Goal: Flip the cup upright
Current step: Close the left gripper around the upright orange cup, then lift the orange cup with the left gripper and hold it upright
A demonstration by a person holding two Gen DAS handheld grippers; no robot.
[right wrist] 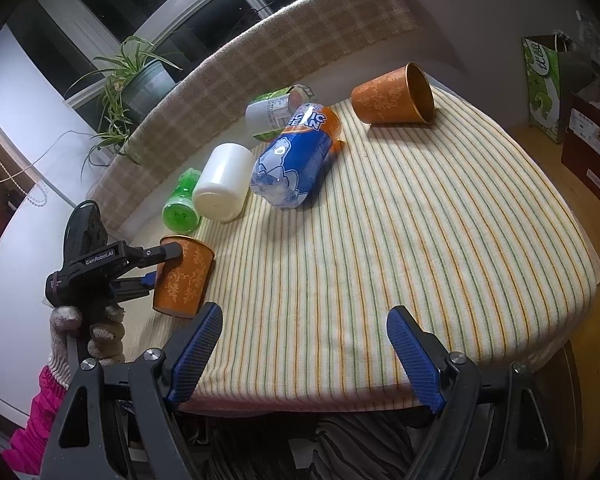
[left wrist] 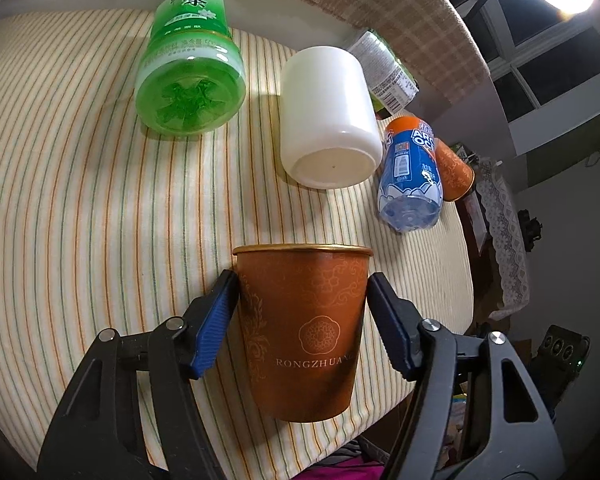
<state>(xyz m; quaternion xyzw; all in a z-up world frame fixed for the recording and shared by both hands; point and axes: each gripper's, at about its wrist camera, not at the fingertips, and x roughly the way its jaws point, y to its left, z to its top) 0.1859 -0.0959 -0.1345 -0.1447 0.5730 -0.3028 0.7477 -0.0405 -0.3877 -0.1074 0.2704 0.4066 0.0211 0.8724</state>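
Gripping the orange patterned paper cup (left wrist: pixel 302 332) upright, my left claw (left wrist: pixel 302 312) clamps it; my right claw (right wrist: pixel 304 356) gapes wide, holding nothing.

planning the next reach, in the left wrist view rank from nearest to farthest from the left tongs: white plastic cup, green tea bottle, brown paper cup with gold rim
1. Brown paper cup with gold rim, between the left tongs.
2. White plastic cup, ahead, slightly right.
3. Green tea bottle, ahead left; its base is nearly as close as the white cup.

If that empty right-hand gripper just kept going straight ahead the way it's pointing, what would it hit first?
Probably the striped tablecloth itself: the open right gripper looks down across bare cloth. Further along that line lies the blue-labelled bottle on its side, though depth is hard to judge through the fisheye.
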